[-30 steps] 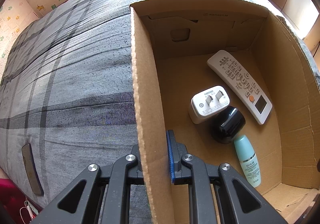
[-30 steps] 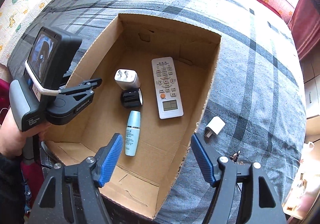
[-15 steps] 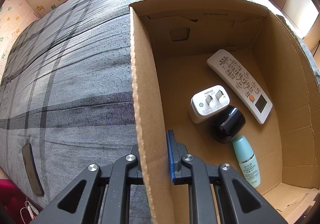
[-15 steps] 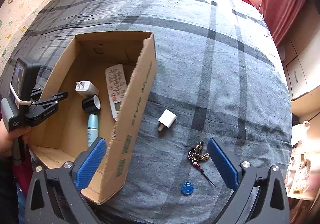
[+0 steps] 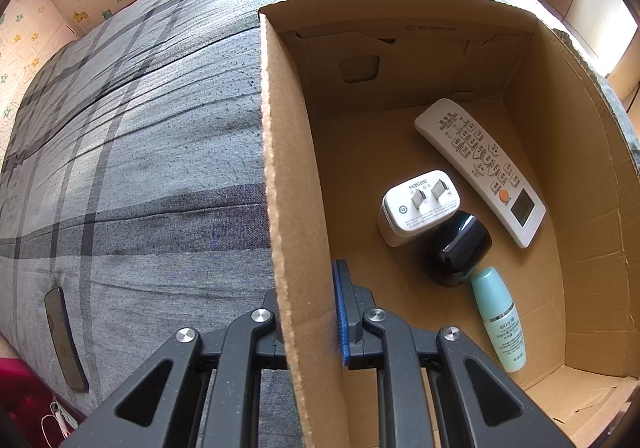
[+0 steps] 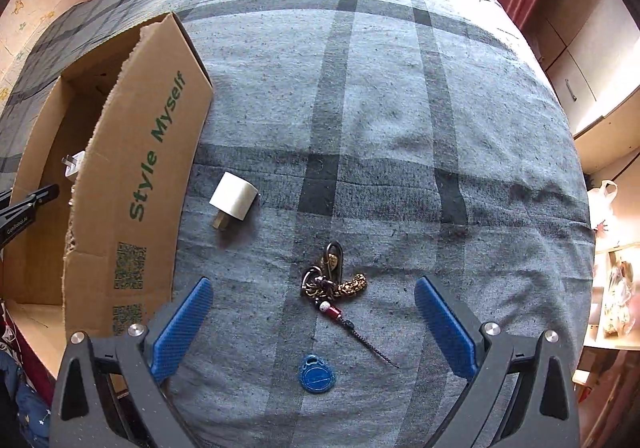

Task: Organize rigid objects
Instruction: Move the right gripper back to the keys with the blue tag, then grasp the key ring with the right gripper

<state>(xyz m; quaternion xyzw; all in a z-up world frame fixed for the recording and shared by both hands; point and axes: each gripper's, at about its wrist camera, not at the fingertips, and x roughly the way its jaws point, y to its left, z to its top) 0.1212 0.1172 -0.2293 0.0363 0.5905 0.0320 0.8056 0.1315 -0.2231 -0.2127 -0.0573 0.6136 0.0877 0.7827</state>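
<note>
**Keys next for the box**

Keyring [image 6: 334,284] lies on bedspread [image 6: 400,108] just ahead, between spread-apart, empty jaws of right gripper [image 6: 312,322]. Left gripper [image 5: 310,322] clamped on cardboard box [image 5: 280,168] wall, steadying it. Judged step: reaching. Next: lower, centre, close.

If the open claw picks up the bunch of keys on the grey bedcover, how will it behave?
The bunch of keys with brass charm and blue round tag will probably be floppy: separate pieces hang on rings, so the tag and the thin serrated key may dangle. It looks fairly heavy for its size, being mostly metal. On the soft grey checked bedcover it should not roll, but could snag.
</note>
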